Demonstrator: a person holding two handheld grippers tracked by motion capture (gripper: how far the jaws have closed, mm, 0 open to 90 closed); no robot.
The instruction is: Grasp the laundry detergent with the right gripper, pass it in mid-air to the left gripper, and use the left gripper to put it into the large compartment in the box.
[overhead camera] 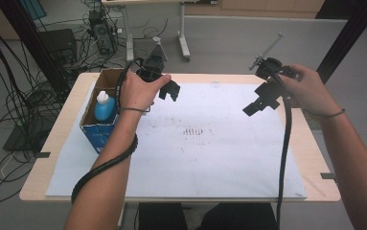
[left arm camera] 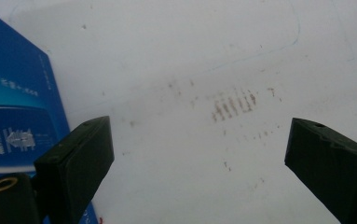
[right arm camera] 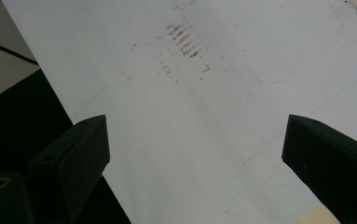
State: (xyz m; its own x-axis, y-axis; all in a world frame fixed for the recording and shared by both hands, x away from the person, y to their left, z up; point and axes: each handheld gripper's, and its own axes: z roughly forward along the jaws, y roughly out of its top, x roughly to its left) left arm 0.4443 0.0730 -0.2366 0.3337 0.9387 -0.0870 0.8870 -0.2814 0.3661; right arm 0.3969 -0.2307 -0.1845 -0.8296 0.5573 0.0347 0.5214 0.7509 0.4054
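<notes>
A large white paper sheet (overhead camera: 205,143) covers the wooden table, with brown smudged marks (overhead camera: 193,131) near its middle. My left gripper (overhead camera: 170,91) hovers above the sheet's far left part, beside a blue cardboard box (overhead camera: 98,125), and it is open with nothing between its fingers. My right gripper (overhead camera: 260,102) hangs above the far right part of the sheet, also open and empty. In the left gripper view the box's blue side (left arm camera: 15,107) stands at the left and the brown marks (left arm camera: 234,105) lie ahead. The same marks (right arm camera: 185,39) lie far ahead in the right gripper view.
A blue bottle with a white cap (overhead camera: 104,106) stands inside the open box. Bare table wood (overhead camera: 315,143) runs along the sheet's right side. Cables, a dark case and table legs are on the floor beyond the far edge.
</notes>
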